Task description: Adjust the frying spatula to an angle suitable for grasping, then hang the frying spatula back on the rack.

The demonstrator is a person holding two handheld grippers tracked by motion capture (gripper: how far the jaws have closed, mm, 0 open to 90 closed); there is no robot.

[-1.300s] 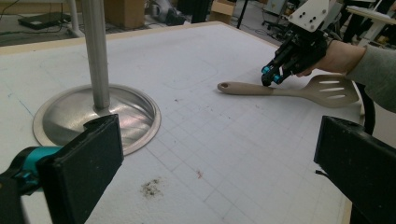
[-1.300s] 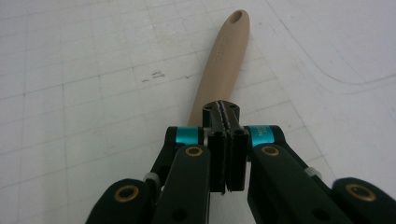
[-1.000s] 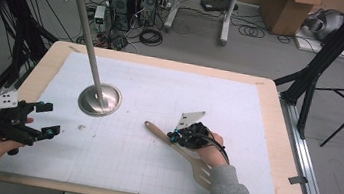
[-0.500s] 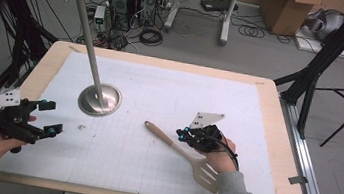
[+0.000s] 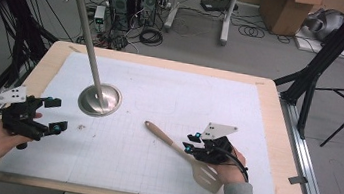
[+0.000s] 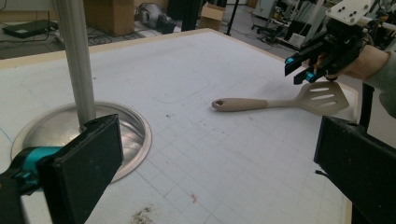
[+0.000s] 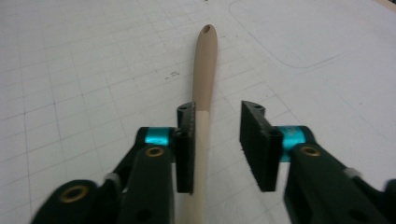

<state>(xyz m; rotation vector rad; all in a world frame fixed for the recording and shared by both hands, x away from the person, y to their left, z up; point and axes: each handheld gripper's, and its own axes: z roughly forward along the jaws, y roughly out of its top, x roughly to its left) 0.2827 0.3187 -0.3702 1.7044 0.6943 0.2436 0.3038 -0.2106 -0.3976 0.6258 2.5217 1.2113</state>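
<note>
A beige spatula (image 5: 169,141) lies flat on the white gridded mat (image 5: 200,95), its handle end pointing far-left and its slotted blade (image 5: 207,176) near the front edge. My right gripper (image 5: 191,143) hangs over the handle just ahead of the blade. In the right gripper view it (image 7: 218,112) is open, with the spatula handle (image 7: 204,70) running between the jaws and lying against the left one. My left gripper (image 5: 58,114) rests at the table's left edge, open and holding nothing. From the left gripper view (image 6: 217,149) the spatula (image 6: 275,100) lies ahead.
A metal stand with a round base (image 5: 100,100) and a slanted pole (image 5: 86,40) rises at the mat's left, close to my left gripper. The wooden table rim (image 5: 280,141) borders the mat. Computers, cables and tripod legs lie on the floor beyond.
My right hand and gripper have drawn back to the right and toward the front edge, uncovering the spatula's blade. The spatula and my left gripper have stayed put.
</note>
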